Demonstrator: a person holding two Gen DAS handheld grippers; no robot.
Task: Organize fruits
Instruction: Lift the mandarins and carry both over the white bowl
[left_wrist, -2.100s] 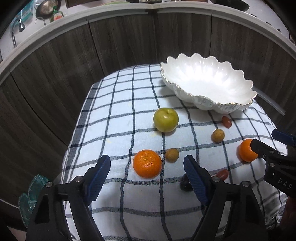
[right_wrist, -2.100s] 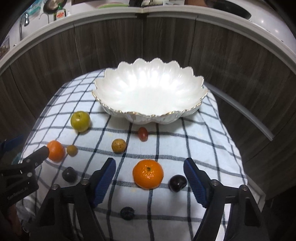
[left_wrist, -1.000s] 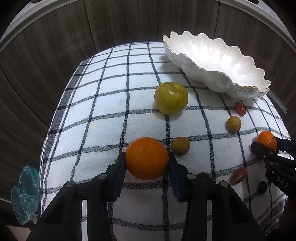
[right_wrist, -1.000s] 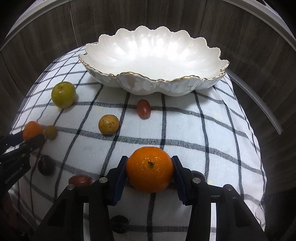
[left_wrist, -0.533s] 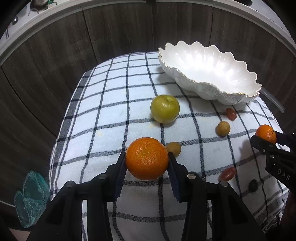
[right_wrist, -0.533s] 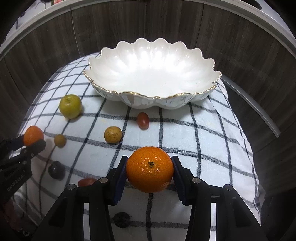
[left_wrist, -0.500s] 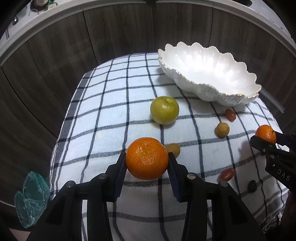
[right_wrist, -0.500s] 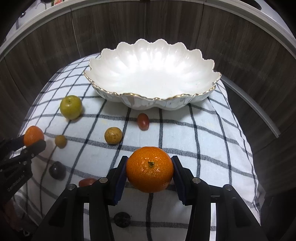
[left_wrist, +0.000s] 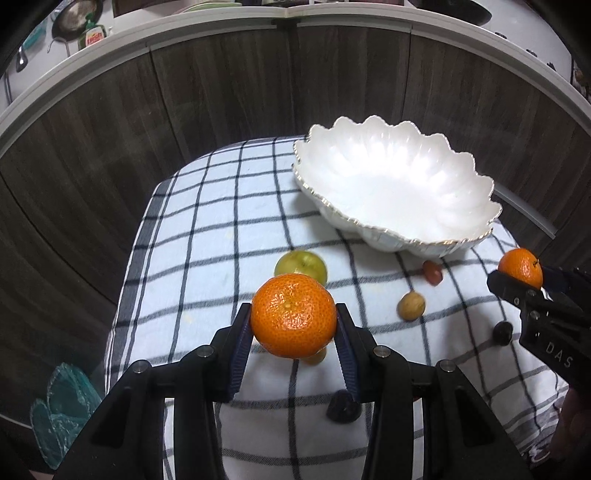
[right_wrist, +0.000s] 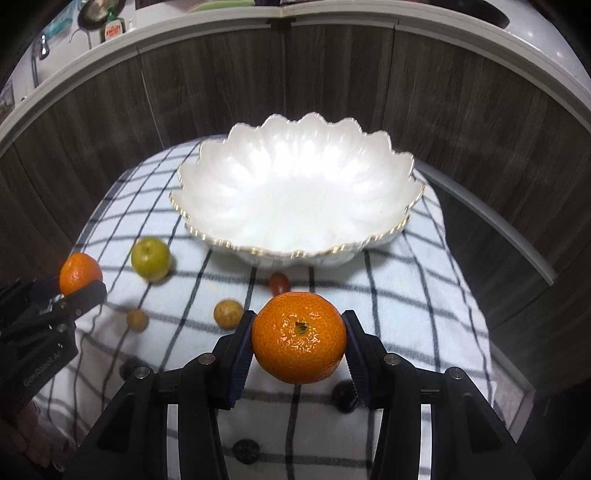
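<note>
Dim, fisheye-warped, slightly motion-blurred

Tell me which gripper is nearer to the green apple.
Left. The left gripper holds its orange lifted just in front of the green apple. The right gripper holds its own orange farther off, beyond the small fruits, in front of the bowl.

- Left gripper (left_wrist: 293, 334) clamps a tangerine (left_wrist: 293, 315), lifted off the checked cloth (left_wrist: 207, 229).
- Green apple (left_wrist: 301, 266) sits just behind that tangerine.
- White scalloped bowl (left_wrist: 397, 192) stands beyond the apple, rightward.
</note>
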